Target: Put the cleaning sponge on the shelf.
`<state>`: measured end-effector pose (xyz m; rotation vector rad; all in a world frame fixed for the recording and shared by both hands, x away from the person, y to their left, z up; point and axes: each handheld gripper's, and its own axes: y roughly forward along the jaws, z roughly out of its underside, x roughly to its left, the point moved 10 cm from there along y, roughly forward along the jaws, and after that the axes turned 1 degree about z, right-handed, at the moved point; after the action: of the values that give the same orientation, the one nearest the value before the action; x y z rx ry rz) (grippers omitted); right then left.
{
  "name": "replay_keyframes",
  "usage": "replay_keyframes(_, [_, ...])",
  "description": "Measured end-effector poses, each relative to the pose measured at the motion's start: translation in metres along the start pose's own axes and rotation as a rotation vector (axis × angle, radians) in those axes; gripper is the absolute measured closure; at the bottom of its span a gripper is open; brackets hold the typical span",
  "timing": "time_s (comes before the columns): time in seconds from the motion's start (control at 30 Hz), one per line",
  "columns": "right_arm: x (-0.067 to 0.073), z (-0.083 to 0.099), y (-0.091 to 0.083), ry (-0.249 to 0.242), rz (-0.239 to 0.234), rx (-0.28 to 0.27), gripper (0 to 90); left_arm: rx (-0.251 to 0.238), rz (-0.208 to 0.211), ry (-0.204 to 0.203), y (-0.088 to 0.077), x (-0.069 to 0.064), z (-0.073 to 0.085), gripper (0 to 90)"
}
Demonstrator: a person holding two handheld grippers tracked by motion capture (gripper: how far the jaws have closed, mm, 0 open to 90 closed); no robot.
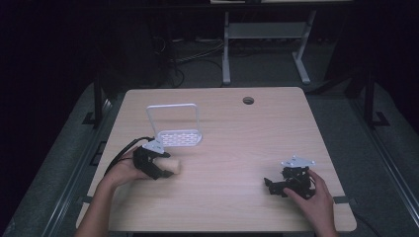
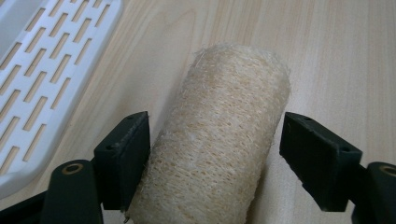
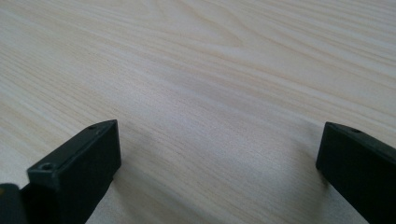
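On the wooden table (image 1: 232,143), left gripper (image 2: 215,154) jaws straddle the loofah roll (image 2: 219,140), one touching; right gripper (image 3: 219,172) wide.

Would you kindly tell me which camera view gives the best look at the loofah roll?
The left gripper view shows it best: the loofah roll lies close up on the table between the left gripper's jaws, its fibrous weave clear. In the high view it is a small pale shape partly hidden by that gripper. The right gripper view looks at bare wood.
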<state>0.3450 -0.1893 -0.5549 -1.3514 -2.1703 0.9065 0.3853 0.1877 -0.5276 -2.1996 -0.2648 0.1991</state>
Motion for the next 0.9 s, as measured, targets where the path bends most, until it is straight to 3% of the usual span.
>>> replay_keyframes(0.43, [0.0000,0.0000,0.0000,0.000,0.000,0.000,0.0,0.013,0.003,0.003,-0.0011,0.0002,0.0019,36.1])
replay_keyframes(0.47, [0.0000,0.0000,0.0000,0.000,0.000,0.000,0.0,0.011,0.006,0.005,-0.0016,-0.0002,0.0017,40.4])
replay_keyframes(0.63, [0.0000,0.0000,0.0000,0.000,0.000,0.000,0.0,0.011,0.013,0.003,-0.0014,-0.0023,0.0017,41.2])
replay_keyframes(0.9, [0.0000,0.0000,0.0000,0.000,0.000,0.000,0.0,-0.029,0.000,-0.047,-0.0011,-0.0035,0.0026,41.2])
